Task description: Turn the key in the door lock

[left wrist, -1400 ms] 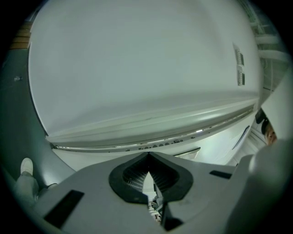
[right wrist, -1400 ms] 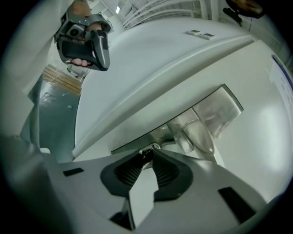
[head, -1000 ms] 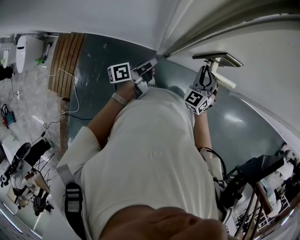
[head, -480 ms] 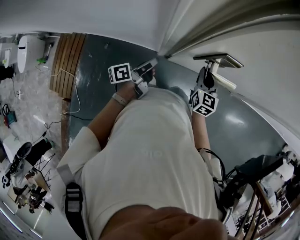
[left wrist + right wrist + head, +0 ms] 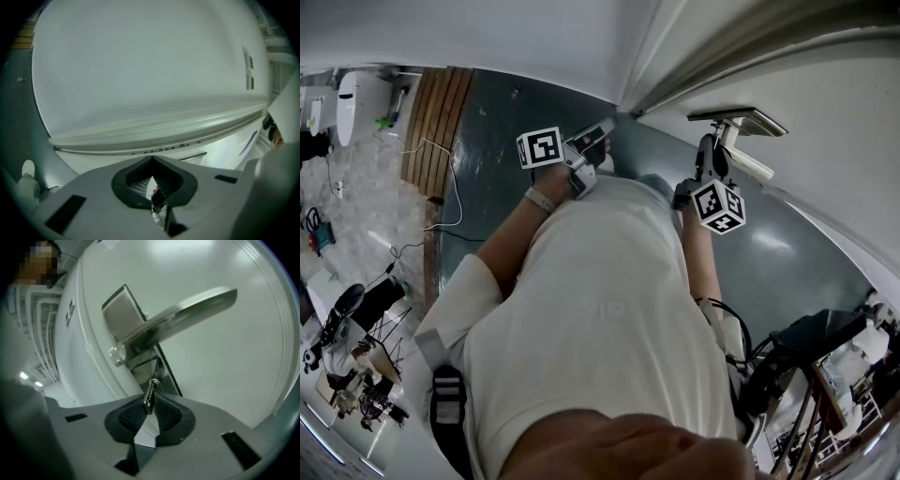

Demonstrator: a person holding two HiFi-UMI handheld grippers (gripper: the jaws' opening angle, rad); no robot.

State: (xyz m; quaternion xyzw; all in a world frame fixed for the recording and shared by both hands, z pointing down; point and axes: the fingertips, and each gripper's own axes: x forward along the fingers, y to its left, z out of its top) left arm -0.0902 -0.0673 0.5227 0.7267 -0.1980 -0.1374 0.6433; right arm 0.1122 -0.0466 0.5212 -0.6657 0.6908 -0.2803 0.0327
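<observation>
Observation from beside the door, one moment.

Right gripper (image 5: 149, 404): both fingers (image 5: 125, 416) are clamped on the head of the key (image 5: 150, 394). The jaws have just been closing, with the key between them. The key head sits right at the fingertips, seen nearly edge-on and leaning slightly, with its small ring poking out just past the tips. Straight ahead of the fingertips, touching the key's far end, is the lower part of the metal lock plate (image 5: 121, 308) on the white door (image 5: 225, 380). The lever handle (image 5: 187, 317) juts from that plate above the fingers and runs off to their right, clear of them. In the head view the right gripper (image 5: 710, 159) is raised to the door (image 5: 825, 141), tips under the handle, and its marker cube (image 5: 717, 206) sits behind the fingers, towards the person.

Left gripper (image 5: 152, 164): fingers pressed together tip to tip, nothing gripped between them. Ahead of the tips there is only a plain white wall (image 5: 140, 70) with a moulded ledge running across just above them, not touching. In the head view the left gripper (image 5: 598, 131) is held out level, well to the left of the key and apart from the door. Dark grey floor (image 5: 506, 141) lies below its fingers.
</observation>
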